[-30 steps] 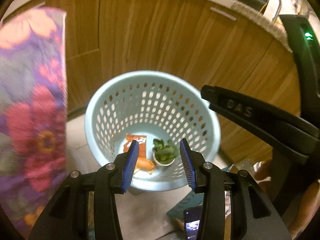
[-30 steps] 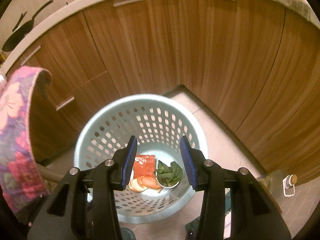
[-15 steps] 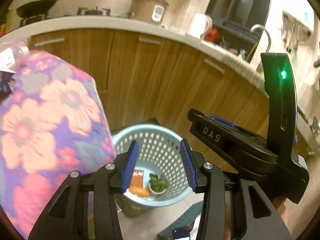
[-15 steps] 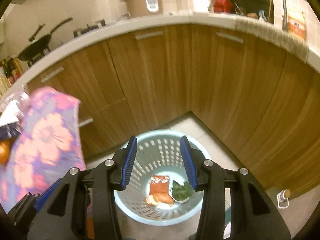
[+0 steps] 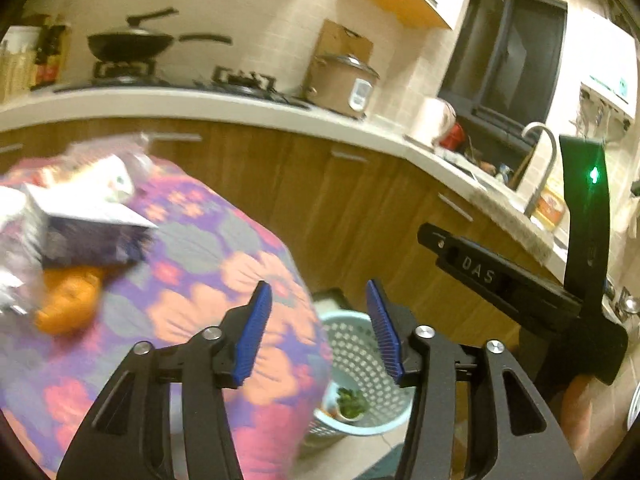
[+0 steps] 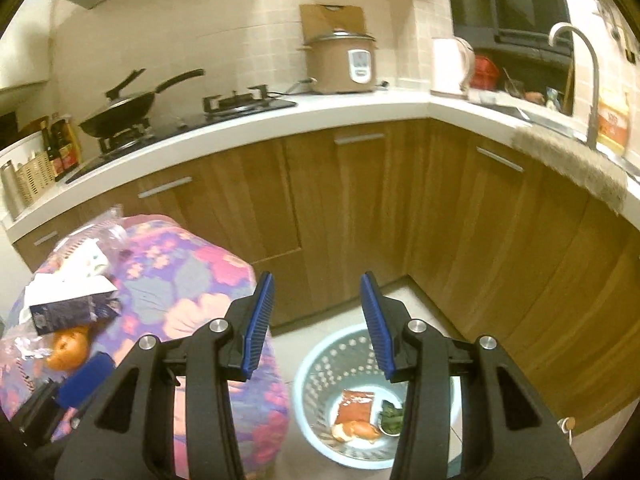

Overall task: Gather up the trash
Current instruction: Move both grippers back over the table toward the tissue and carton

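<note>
Left gripper [image 5: 316, 330] opening, empty; right gripper [image 6: 317, 320] parted, empty; the floor basket [image 6: 316, 376] holds a red packet [image 6: 355, 404], peel, greens.

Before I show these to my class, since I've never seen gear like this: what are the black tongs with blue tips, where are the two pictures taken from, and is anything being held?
There is no robot here. A person holds a pair of hand-operated tongs in each hand, and a wide-angle camera on each looks forward along its two fingers. One picture comes from the left tongs, the other from the right tongs.

Nothing is held. The left tongs are opening with only air between the blue pads, and the right tongs stand apart, empty.

Below, on the floor, sits a pale blue basket holding collected trash: an orange packet, some peel and a small cup of greens.

On the flowered tablecloth more lies waiting: a dark carton, an orange fruit or peel and some crumpled wrappers, too blurred to name.
</note>
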### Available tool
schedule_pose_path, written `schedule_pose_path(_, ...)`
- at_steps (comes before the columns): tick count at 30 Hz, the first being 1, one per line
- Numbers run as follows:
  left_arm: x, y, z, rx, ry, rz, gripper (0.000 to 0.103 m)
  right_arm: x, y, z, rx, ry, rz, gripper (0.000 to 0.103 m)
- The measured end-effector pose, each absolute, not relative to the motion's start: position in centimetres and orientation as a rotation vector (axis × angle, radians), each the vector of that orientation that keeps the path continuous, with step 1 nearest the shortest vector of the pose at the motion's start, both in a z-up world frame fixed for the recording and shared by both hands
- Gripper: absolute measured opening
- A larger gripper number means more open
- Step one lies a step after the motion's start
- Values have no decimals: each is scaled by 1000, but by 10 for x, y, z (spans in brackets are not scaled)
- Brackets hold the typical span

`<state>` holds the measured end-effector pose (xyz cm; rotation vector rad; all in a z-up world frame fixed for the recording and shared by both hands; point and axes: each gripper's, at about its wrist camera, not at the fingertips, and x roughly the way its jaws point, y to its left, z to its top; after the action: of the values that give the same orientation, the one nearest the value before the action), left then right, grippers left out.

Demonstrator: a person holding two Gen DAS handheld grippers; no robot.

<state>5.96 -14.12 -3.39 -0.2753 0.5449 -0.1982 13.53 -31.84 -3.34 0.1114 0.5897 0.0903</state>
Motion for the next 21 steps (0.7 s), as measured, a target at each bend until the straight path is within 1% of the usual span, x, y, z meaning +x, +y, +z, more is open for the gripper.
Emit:
schedule_pose_path(5, 47, -96, -15, -260, 501, -141, 52, 137, -282, -23, 117, 575, 154, 41)
schedule_pose_path(8, 39, -67, -1, -244, 478, -102, 59, 140, -258, -18, 117, 568, 195, 45)
schedule_pose_path(10, 33, -46, 7, -231, 462, -78, 60, 141, -240, -16, 108, 568, 227, 48)
schedule_pose_path(17, 19, 45, 29, -226, 427, 43, 66, 146, -188, -14, 80, 589, 319, 49)
schedule_pose_path(21, 14, 88, 34, -205, 436, 104, 70, 142, -163, -15, 59, 596, 366, 53)
